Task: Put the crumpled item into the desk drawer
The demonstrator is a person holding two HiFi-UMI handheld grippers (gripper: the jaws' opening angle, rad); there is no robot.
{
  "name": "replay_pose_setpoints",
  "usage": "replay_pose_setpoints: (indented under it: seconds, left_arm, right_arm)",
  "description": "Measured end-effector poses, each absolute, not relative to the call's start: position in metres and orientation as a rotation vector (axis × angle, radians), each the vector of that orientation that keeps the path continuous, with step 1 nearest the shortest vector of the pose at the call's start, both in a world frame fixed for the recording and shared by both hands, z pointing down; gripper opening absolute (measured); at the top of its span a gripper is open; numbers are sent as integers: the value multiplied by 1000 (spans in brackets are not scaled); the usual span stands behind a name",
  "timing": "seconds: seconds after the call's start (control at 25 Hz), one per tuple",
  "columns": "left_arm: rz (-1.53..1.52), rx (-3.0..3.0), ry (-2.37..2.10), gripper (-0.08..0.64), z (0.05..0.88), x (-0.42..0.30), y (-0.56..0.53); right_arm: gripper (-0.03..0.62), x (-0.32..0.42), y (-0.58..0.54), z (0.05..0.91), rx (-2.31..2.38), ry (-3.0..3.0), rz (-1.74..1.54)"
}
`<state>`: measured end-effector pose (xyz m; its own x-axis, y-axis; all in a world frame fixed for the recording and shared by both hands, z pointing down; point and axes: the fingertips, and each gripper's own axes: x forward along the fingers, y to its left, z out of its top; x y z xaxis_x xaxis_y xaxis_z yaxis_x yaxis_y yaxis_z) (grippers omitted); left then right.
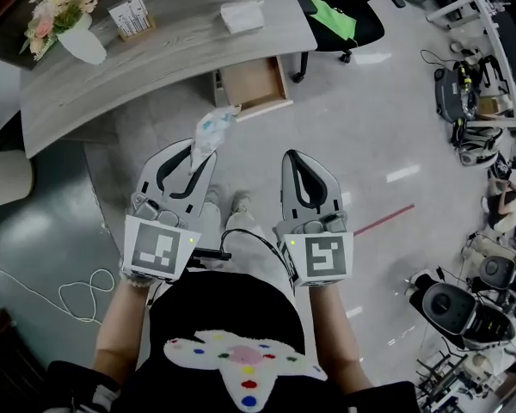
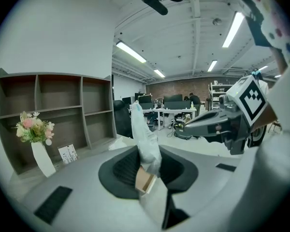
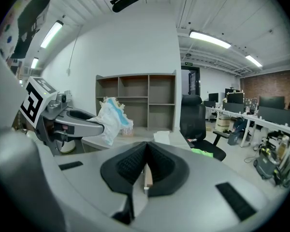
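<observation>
Judging by its creases and thin white-and-blue film, the crumpled item [image 2: 144, 138] is likely very light, soft and easily squashed, with a slick skin that could slide out of a loose hold. It is clamped between the pads of the left gripper [image 2: 147, 170] by its lower, bunched end, and most of it stands free above and ahead of the jaw tips. That bunched end seems the right place to be gripped, since the loose upper part would only fold away. Little force is needed; nothing about it looks fragile.

One desk [image 1: 172, 67] is counted, ahead of both grippers. One chair [image 1: 340, 15] is seen ahead and far to the right of the right gripper [image 3: 145, 166], whose jaws are pressed together on nothing. One drawer [image 1: 251, 83] stands pulled open under the desk edge, ahead of the left gripper and a little to its right. Two grippers are counted, one vase [image 1: 84, 46] of flowers far ahead to the left, and one crumpled item.
</observation>
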<state>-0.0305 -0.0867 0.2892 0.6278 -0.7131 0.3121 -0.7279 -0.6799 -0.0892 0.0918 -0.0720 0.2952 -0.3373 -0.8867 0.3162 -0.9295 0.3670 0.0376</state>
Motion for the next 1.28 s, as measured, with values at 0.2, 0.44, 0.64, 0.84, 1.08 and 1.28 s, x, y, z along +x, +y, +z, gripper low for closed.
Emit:
replay_pose_setpoints:
  seconds: [0.2, 0.44, 0.64, 0.84, 1.08, 1.28]
  left_arm:
    - [514, 2787, -1240, 94, 299, -25, -89]
    - [532, 2767, -1227, 94, 320, -26, -92]
    - [542, 2740, -1226, 94, 337, -21, -92]
    - [572, 2741, -1212, 94, 358, -17, -97]
    - [603, 2738, -1195, 94, 381, -13, -104]
    - [642, 2744, -1167, 94, 400, -8, -108]
  right_arm:
    - [5, 98, -74, 310, 1602, -2344, 248]
    - [5, 95, -83, 329, 1573, -2342, 249]
    - [5, 101, -86, 346, 1554, -2332, 263]
    - [5, 105, -94, 367, 1552, -2326, 273]
    - [5, 105, -103, 395, 1541, -2318, 300]
    - [5, 109, -107, 416, 1553, -2297, 339]
